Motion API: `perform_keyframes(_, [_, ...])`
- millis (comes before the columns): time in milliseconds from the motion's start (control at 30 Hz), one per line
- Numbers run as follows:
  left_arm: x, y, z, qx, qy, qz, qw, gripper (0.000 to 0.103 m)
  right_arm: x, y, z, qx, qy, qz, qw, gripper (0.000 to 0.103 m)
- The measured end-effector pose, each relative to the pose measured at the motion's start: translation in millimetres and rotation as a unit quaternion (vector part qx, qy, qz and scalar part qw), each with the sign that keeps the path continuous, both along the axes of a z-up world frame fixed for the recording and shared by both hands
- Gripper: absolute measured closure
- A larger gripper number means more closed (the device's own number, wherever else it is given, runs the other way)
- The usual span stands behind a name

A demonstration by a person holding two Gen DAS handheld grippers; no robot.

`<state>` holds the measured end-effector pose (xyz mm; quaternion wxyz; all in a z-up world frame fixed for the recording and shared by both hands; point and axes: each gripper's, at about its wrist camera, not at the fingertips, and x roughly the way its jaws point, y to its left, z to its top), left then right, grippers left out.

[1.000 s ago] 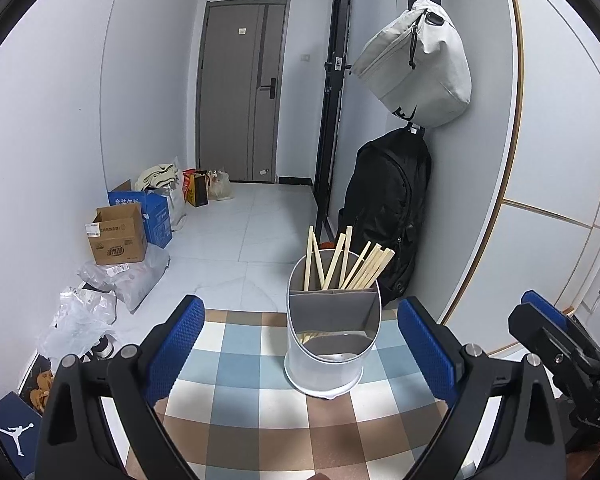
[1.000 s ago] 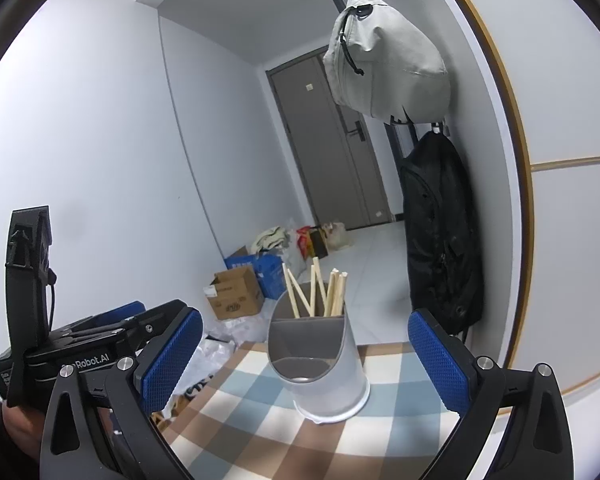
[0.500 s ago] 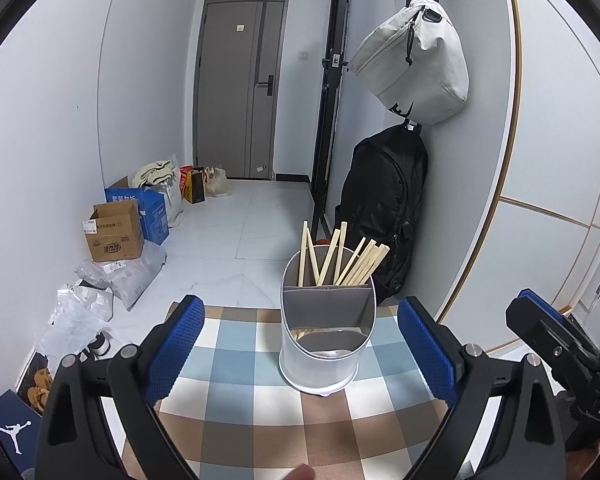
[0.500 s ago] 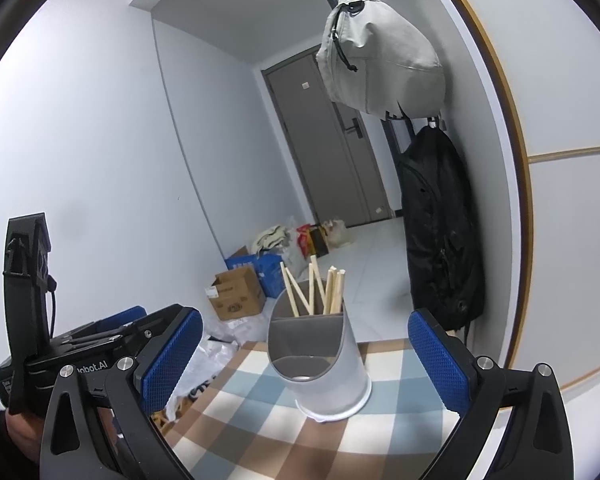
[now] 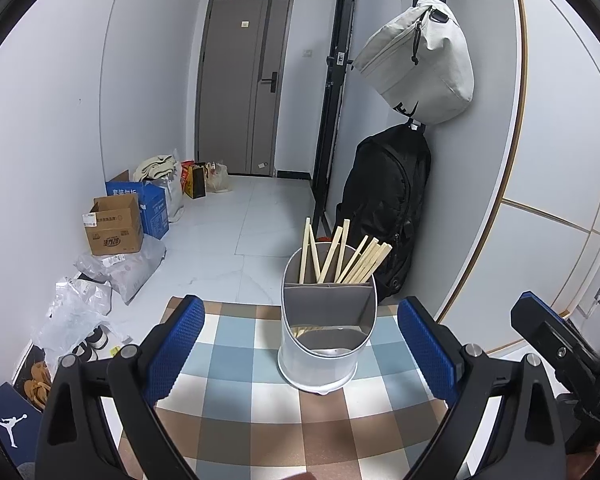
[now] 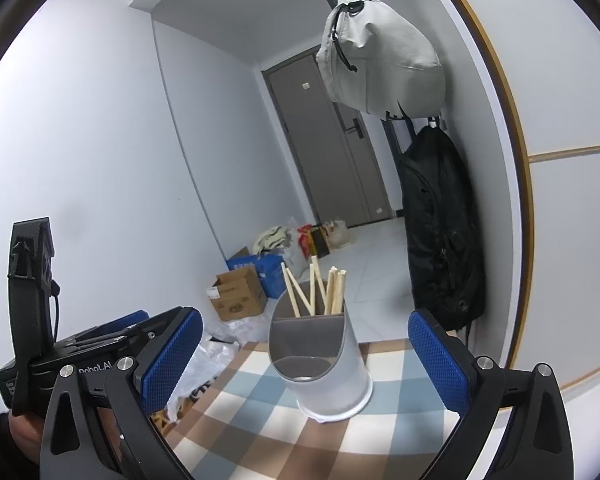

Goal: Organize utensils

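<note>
left wrist view: the left gripper [image 5: 300,344] hangs wide open and empty over a checked tablecloth [image 5: 236,416], its blue pads flanking but not touching a white utensil holder [image 5: 324,352]. wooden chopsticks [image 5: 340,252] fan out of the holder's rear compartment; the front compartment looks empty. the right gripper [image 5: 564,364] shows only in part at the right edge.

right wrist view: the right gripper [image 6: 304,356] is likewise spread wide, gripping nothing, with the holder [image 6: 324,364] standing upright between its pads. only here does a hand [image 6: 24,436] show, low at left, holding the left gripper [image 6: 100,344].
</note>
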<state>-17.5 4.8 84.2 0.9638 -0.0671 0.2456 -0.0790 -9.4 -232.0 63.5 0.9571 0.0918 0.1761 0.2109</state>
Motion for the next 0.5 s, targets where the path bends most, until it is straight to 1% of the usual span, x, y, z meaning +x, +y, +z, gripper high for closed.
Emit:
perform_keyframes(400, [-0.2, -0.1, 0.1, -0.003, 0.0, -0.006, 1.0, 0.008, -1.1, 1.3, 0.5, 0.001, 0.0, -0.001, 1.0, 0.0])
perform_keyframes(500, [-0.9, -0.6, 1.2, 0.002, -0.006, -0.002, 1.0, 0.009, -1.3, 1.6, 0.5, 0.001, 0.0, -0.001, 1.0, 0.0])
